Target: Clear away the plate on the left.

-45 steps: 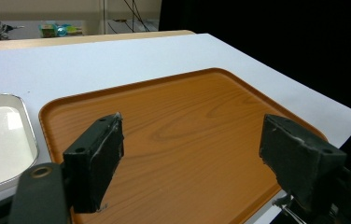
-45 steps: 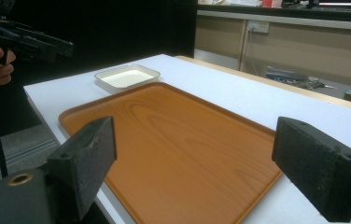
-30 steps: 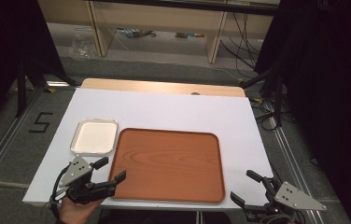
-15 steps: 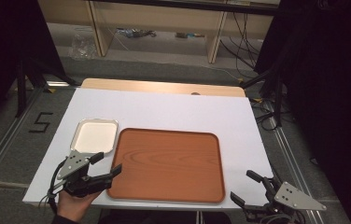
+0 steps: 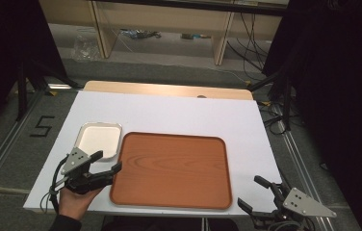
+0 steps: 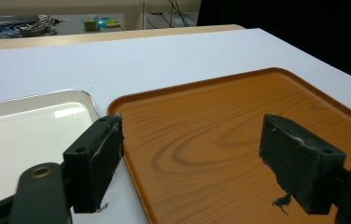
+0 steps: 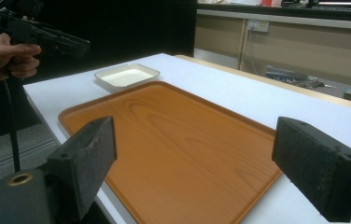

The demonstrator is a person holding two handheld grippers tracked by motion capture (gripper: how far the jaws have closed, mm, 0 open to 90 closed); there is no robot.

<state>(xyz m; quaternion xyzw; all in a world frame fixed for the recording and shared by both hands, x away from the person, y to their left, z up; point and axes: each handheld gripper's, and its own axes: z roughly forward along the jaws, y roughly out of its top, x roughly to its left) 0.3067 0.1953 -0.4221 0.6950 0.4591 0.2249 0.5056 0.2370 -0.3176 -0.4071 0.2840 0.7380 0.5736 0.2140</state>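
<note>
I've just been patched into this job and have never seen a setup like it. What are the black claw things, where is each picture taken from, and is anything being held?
The claws are hand-held two-jaw grippers, one in each of a person's hands.

The high view looks down on the white table from above the person's side. The left gripper is over the table's near left corner, and the right gripper is off the near right edge.

The other two pictures come from cameras riding on the grippers, each looking out between its own black jaws.

On the table lie a brown wood-grain tray and a small white dish beside its far left corner.

Both grippers are open and holding nothing.
</note>
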